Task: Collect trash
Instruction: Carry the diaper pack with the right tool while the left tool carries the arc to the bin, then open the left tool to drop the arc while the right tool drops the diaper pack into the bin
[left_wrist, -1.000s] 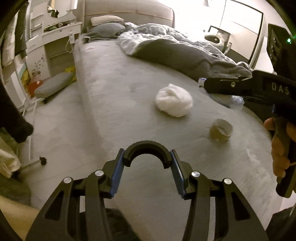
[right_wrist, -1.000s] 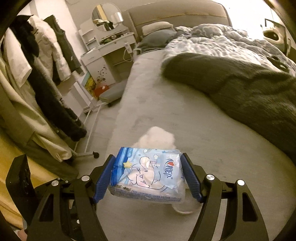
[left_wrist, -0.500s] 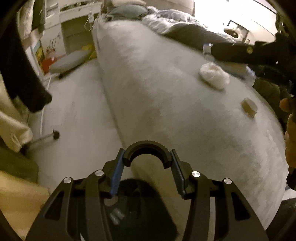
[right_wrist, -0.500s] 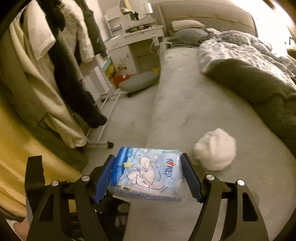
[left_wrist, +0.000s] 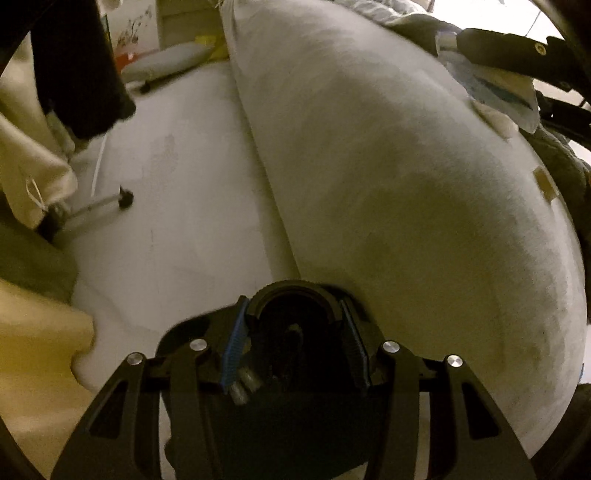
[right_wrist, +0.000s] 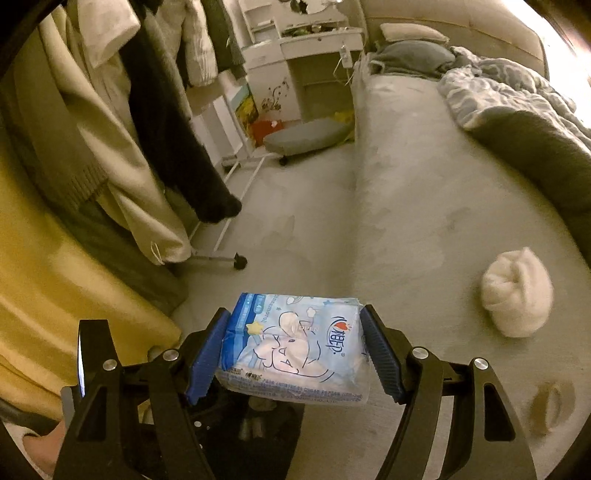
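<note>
Right gripper (right_wrist: 293, 349) clamps a blue tissue pack (right_wrist: 295, 347) between both blue pads, held over the near edge of the bed (right_wrist: 424, 206). Left gripper (left_wrist: 293, 328) is closed on a black arched piece (left_wrist: 293, 291), also at the bed's near edge, above a dark bin (left_wrist: 280, 369) with cans inside. On the bed: white wad (right_wrist: 517, 295) right of the pack, flattened cardboard roll (right_wrist: 550, 406) nearer the camera. Clothes rack (right_wrist: 147, 110) stands left of the bed.
</note>
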